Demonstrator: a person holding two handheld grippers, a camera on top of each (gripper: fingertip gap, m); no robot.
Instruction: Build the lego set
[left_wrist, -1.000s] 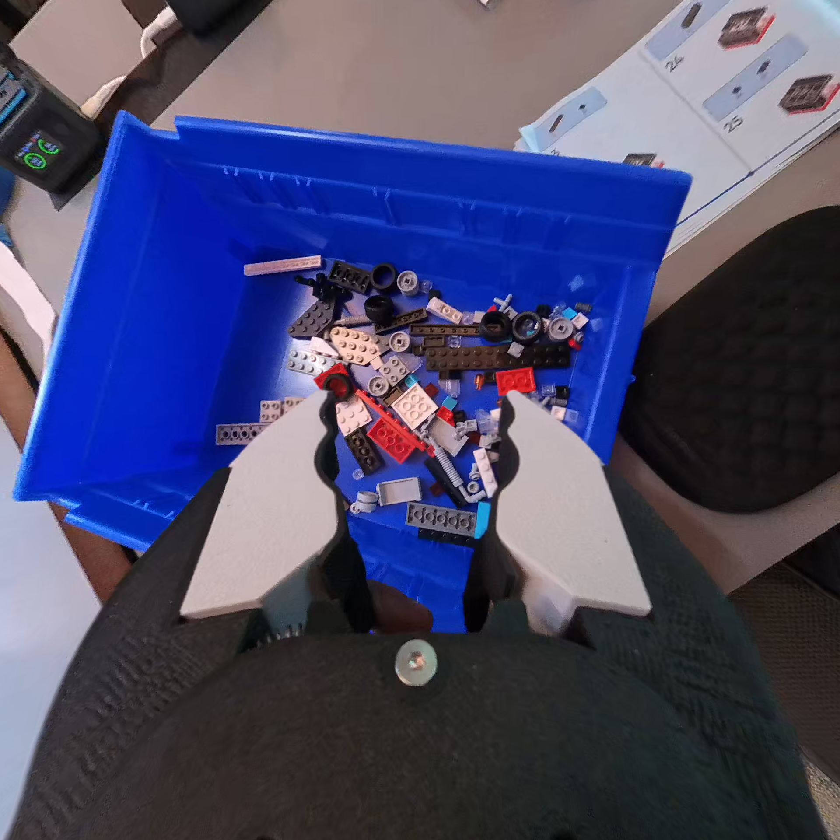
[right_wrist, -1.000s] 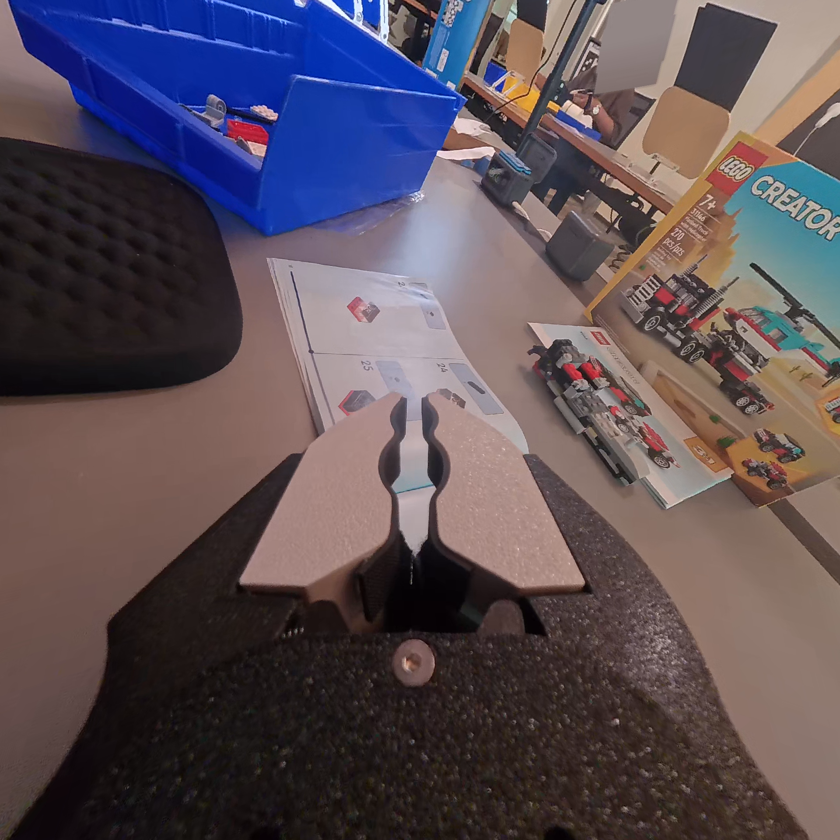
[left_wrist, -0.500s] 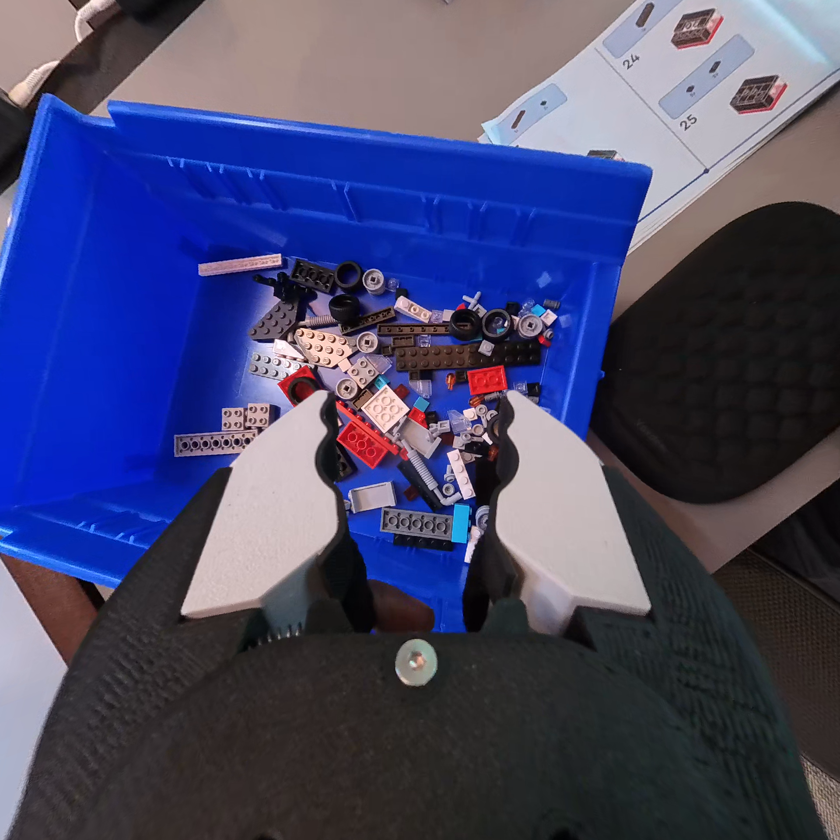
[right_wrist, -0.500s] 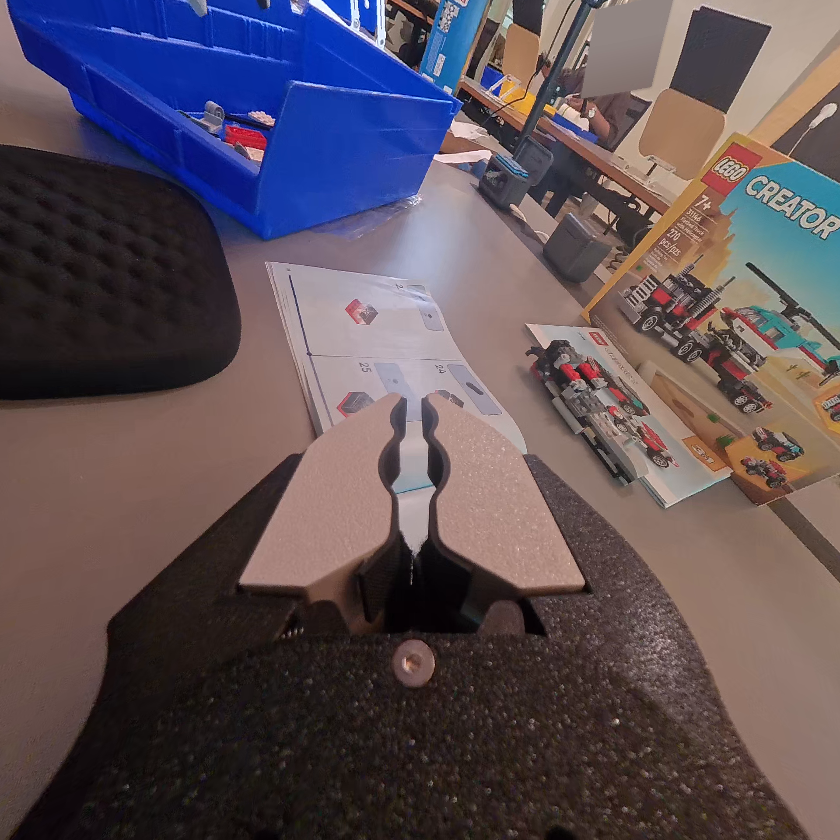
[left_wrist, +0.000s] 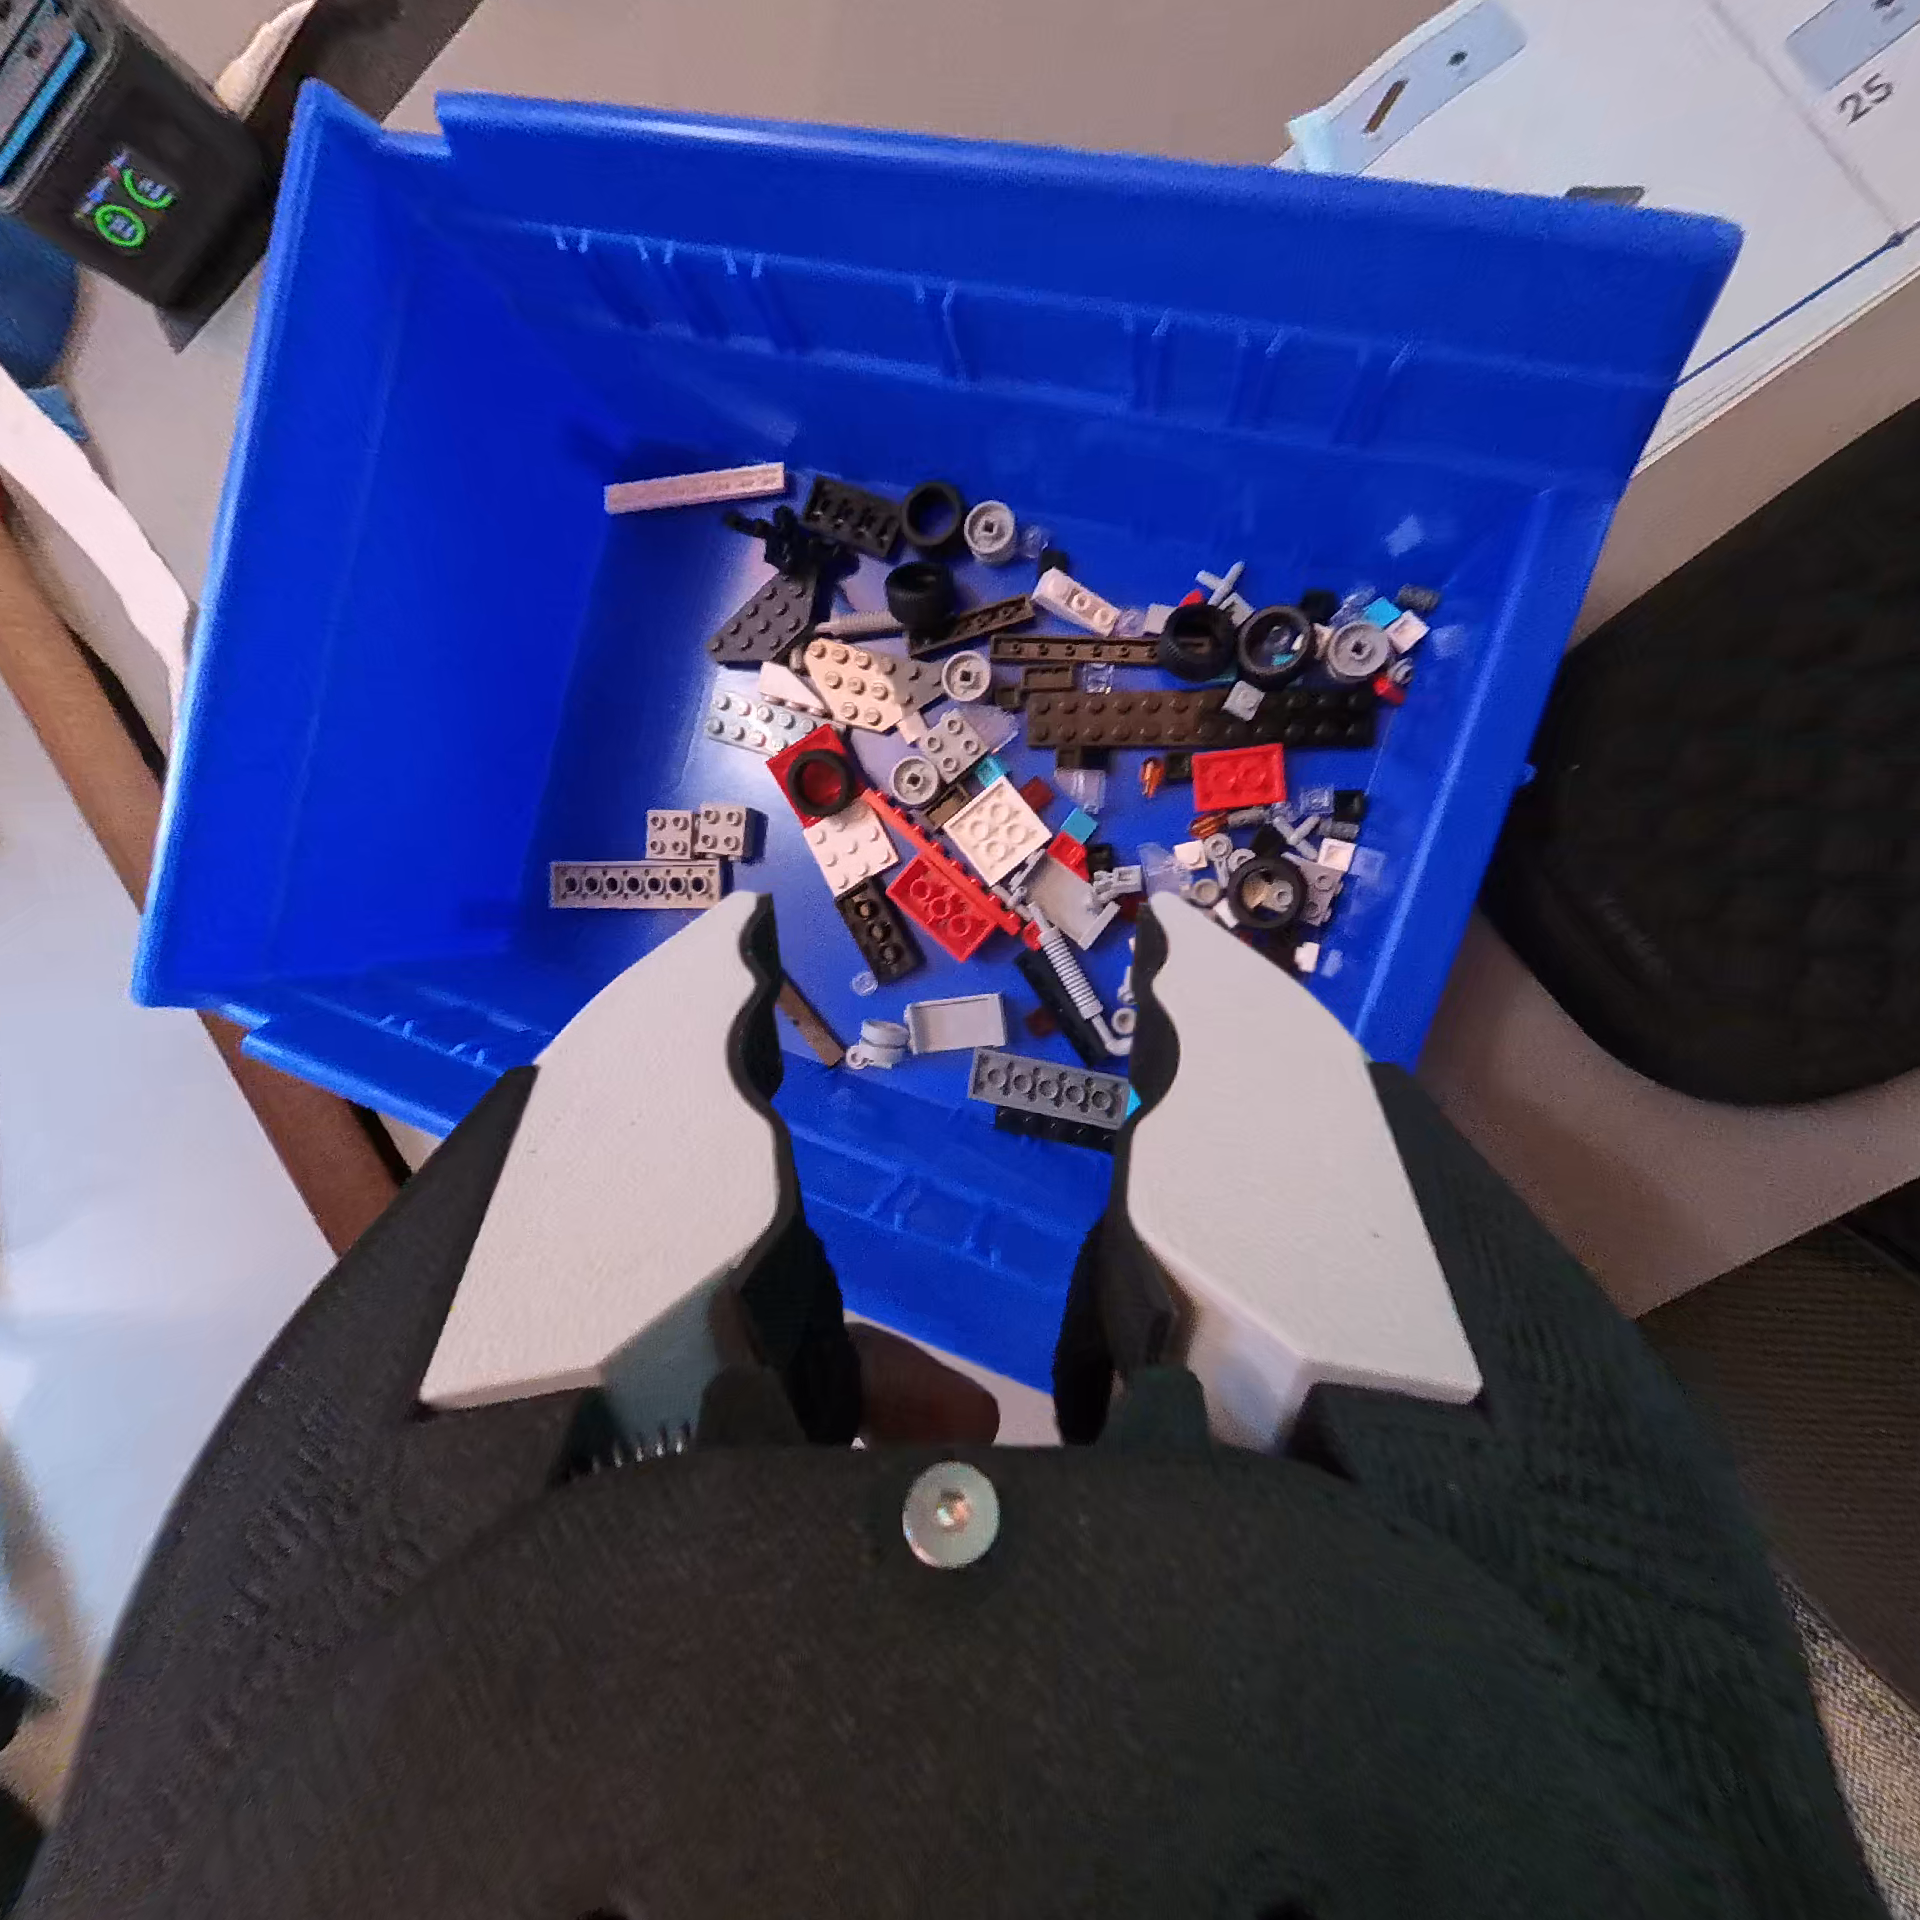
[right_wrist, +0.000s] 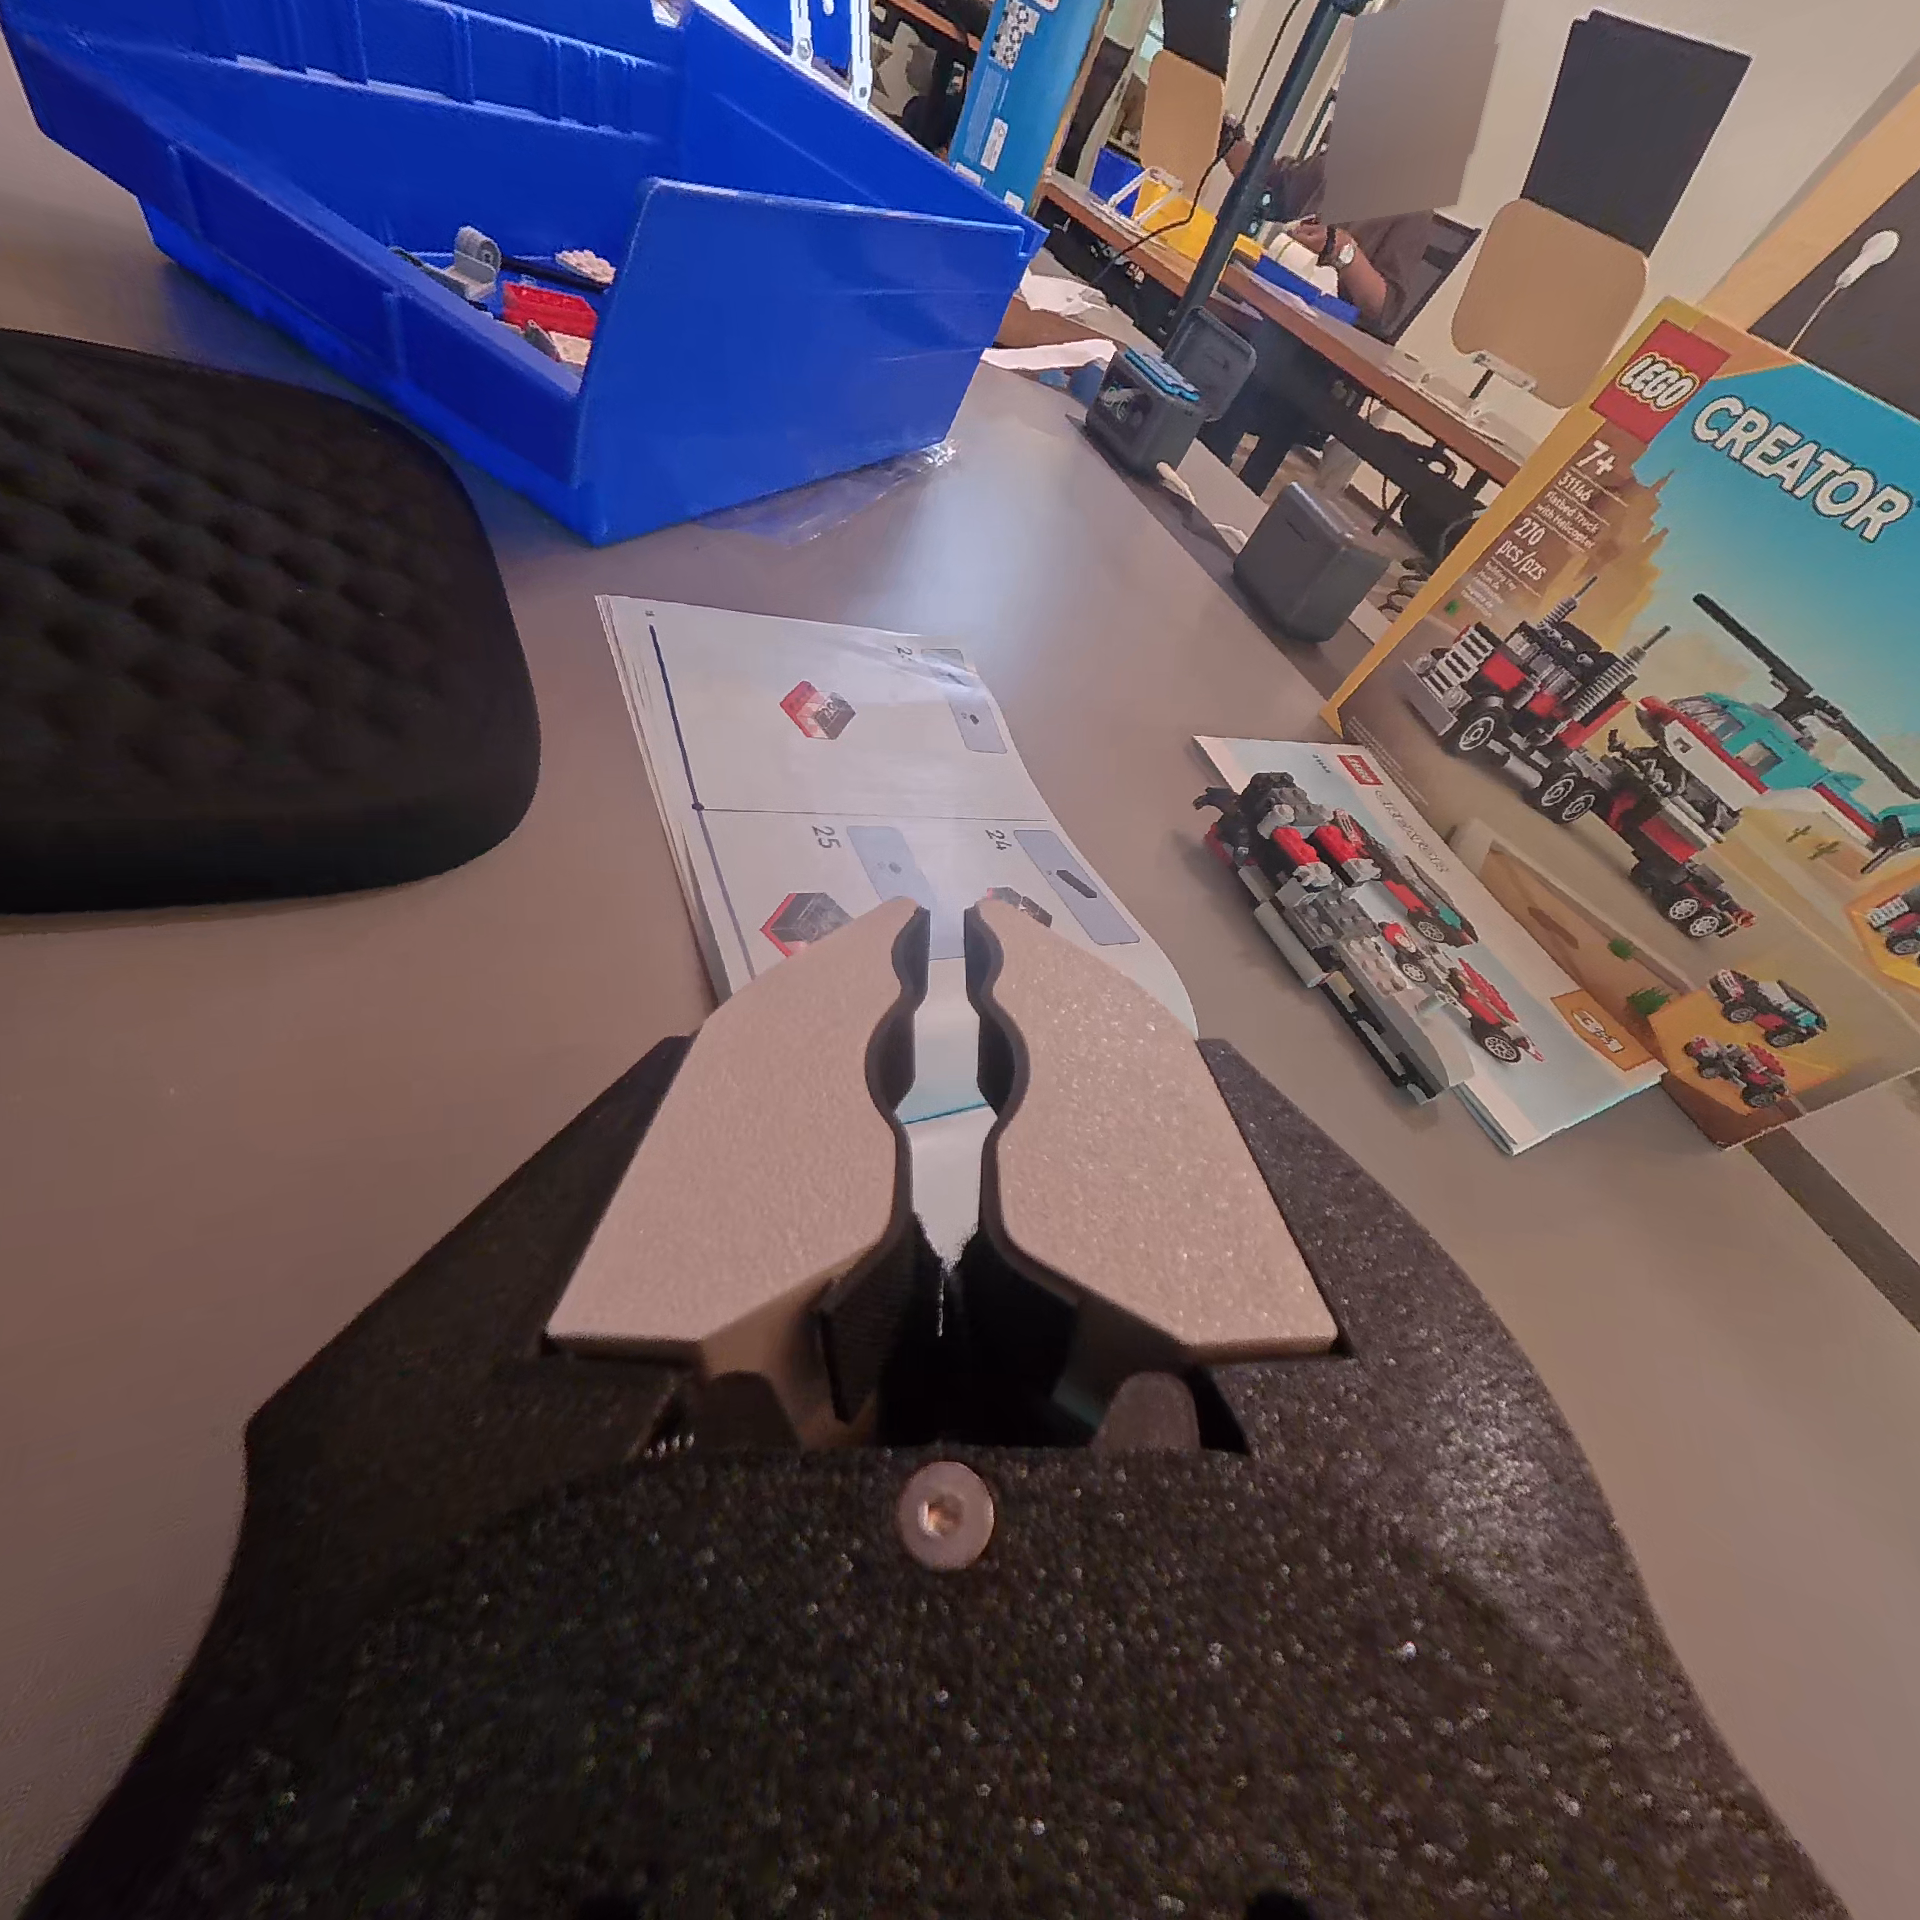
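left gripper (left_wrist: 951, 914): hanging over the near end of the blue bin (left_wrist: 416, 582), jaws spread wide, nothing between them.
right gripper (right_wrist: 945, 914): low over the open instruction booklet (right_wrist: 831, 748), jaws nearly together with just a thin slit, gripping nothing.
lego pieces (left_wrist: 1039, 790): loose pile on the bin floor, mostly from the middle out to 3 o'clock in the left wrist view; black plates, red bricks, white plates, little tyres and grey hubs.
left view only: you look straight down into the bin, so the whole pile shows, plus a long grey holed beam (left_wrist: 636, 884) off by itself at 9 o'clock.
right view only: bin seen side-on at 11 o'clock with just a few pieces peeking out; lego box (right_wrist: 1704, 748) standing at 3 o'clock, a second booklet (right_wrist: 1382, 935) lying flat against it.
both views: black dimpled pad (right_wrist: 229, 644) right beside the bin.
surface: plain grey table (right_wrist: 312, 1091).
room: more tables far back, a person sitting at one.
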